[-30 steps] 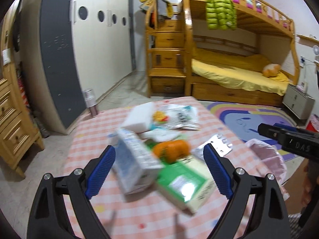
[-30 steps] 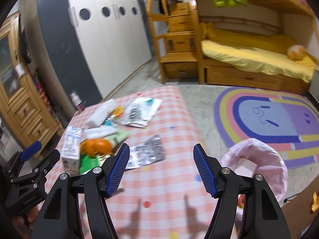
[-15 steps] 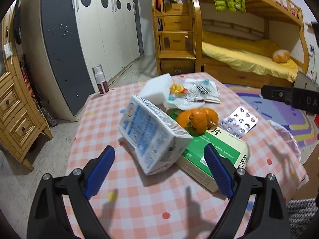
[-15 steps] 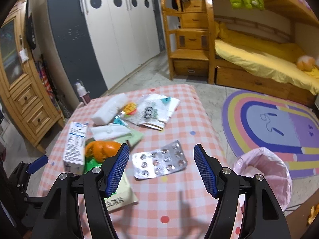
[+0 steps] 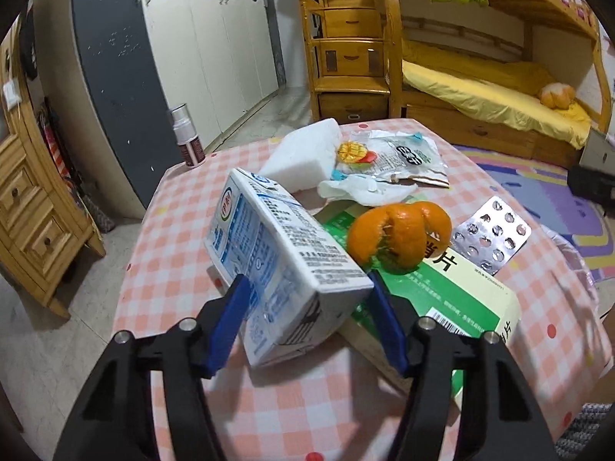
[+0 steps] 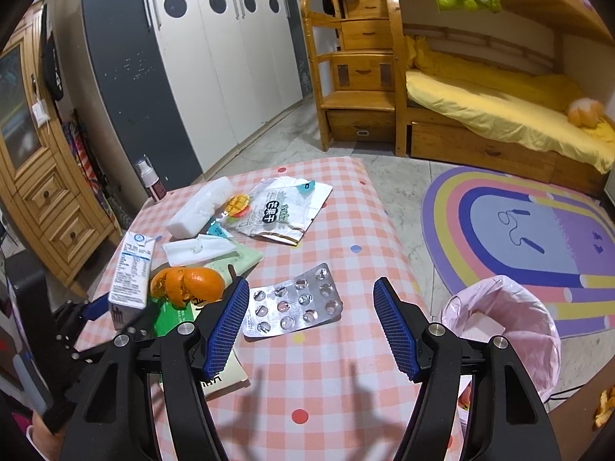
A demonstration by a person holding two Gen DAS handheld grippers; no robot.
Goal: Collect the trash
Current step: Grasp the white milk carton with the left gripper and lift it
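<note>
The bunk bed [image 6: 480,88], the wardrobe [image 6: 215,57] and a striped rug [image 6: 530,230] ring a small table [image 6: 346,365] under a pink checked cloth. A pink-lined bin [image 6: 507,330] stands just beside the table's right edge. The milk carton [image 5: 276,261] leans on a green box [image 5: 434,307] that carries orange peel [image 5: 399,234]. The left gripper [image 5: 307,322] has just been closing; its blue fingers [image 5: 230,319] straddle the carton's near end and appear to touch both sides. Lifting the carton could tip the peel or drag the box. The right gripper [image 6: 311,326] hangs open and empty above the pill sheet [image 6: 294,305].
</note>
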